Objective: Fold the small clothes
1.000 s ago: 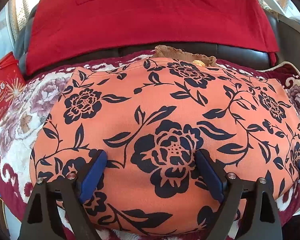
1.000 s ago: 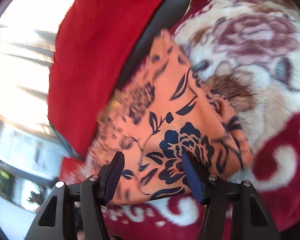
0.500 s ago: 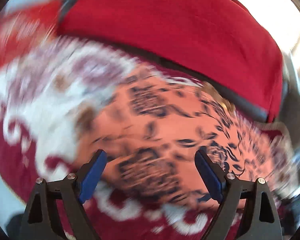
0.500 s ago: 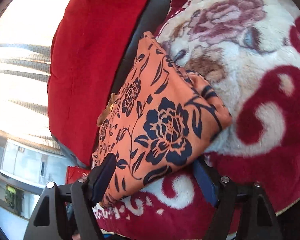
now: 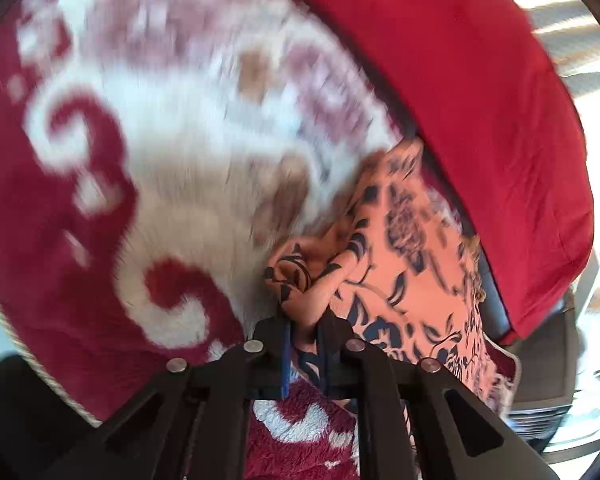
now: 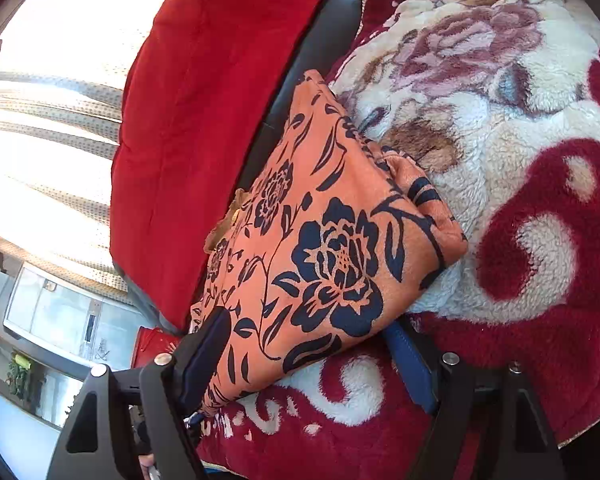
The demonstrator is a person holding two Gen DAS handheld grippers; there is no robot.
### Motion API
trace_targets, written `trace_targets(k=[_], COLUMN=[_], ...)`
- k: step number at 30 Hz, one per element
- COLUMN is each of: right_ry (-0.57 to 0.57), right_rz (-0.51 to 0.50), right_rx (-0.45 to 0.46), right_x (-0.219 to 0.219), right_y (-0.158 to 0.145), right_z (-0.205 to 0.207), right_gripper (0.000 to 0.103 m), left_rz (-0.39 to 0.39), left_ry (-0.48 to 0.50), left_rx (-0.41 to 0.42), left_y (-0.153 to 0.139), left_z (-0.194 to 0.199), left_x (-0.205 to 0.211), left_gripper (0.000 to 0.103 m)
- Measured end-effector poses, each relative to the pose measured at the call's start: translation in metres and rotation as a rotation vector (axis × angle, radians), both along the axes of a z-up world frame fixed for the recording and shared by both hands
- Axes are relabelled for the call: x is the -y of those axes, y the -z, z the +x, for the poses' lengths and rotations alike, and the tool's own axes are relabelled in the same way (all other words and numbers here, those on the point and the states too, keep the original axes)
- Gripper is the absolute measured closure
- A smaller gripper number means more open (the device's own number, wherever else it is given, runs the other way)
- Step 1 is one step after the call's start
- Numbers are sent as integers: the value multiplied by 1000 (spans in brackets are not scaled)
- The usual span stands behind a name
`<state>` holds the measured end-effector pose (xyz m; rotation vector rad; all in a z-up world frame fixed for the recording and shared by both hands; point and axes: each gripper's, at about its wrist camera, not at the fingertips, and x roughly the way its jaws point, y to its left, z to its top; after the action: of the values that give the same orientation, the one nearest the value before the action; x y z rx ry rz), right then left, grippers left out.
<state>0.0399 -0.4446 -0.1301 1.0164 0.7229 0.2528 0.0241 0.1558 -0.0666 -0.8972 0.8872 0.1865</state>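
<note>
Left wrist view shows, nearest to the lens, the left gripper (image 5: 303, 354) with its jaws just closed together on a bunched corner of the orange floral garment (image 5: 412, 264); a fold of this cloth stands up between the blue pads (image 5: 285, 360). Beyond it the garment spreads to the right over the fleece blanket (image 5: 172, 184), and behind that lies the red cushion (image 5: 480, 100). This picture is blurred, so how deep the cloth sits in the jaws I cannot tell. On the right wrist view the right gripper (image 6: 312, 364) has its fingers wide apart, and they do not press on anything; the near edge of the same garment (image 6: 328, 248) lies across the gap, over the right finger and beside the left one, resting on the blanket (image 6: 520, 128), with the cushion (image 6: 204, 92) further back. From here the risk, in my judgement, is that the left grip holds only a thin pinch, so the slippery cloth may slide out when lifted. Also the pads could catch some blanket pile together with the garment and drag it, and the folded layers may open if only one corner is pulled.
</note>
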Motion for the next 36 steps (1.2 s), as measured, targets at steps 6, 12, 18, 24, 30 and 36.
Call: trace_targets(k=[6, 12, 18, 24, 30, 36], right_ry=[2, 56, 78, 94, 119, 51], right_rz=[22, 95, 63, -20, -60, -307], right_rx=[14, 9, -21, -47, -56, -75], right_x=[4, 19, 20, 16, 11, -10], right_y=[2, 0, -6, -14, -19, -48], right_z=[-2, -6, 11, 25, 32, 63], right_gripper=[22, 22, 23, 49, 30, 86], left_rz=[120, 333, 528, 613, 724, 594], left_ry=[38, 8, 123, 316, 476, 418], left_rx=[-140, -32, 74, 121, 56, 147], left_y=[27, -26, -63, -65, -22, -53], left_z=[10, -10, -6, 14, 47, 30], left_x=[19, 31, 74, 141, 189, 144], left_gripper=[80, 58, 34, 34, 33, 37])
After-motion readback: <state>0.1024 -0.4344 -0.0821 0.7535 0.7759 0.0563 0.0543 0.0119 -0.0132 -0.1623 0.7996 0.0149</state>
